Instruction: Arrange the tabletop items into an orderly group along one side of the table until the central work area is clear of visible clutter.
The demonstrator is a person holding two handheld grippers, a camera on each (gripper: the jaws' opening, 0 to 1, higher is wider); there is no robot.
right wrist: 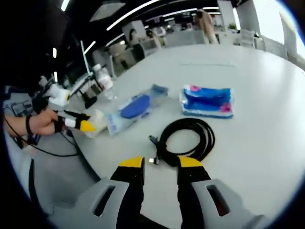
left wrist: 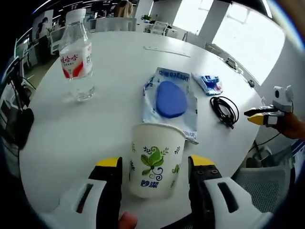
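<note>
L gripper (left wrist: 155, 168): jaws wide apart, straddling a paper cup (left wrist: 155, 160) that stands upright at the near edge of the white tabletop (left wrist: 105, 119); pads look just beside the cup walls, contact can't be told. Past the cup lies a blue pouch in clear wrap (left wrist: 170, 100), then a water bottle (left wrist: 76, 57) upright, well apart. R gripper (right wrist: 161, 164): jaws open w/ nothing between, tips just short of a coiled black cable (right wrist: 186, 138). Blue tissue pack (right wrist: 208, 101) sits beyond the cable.
</note>
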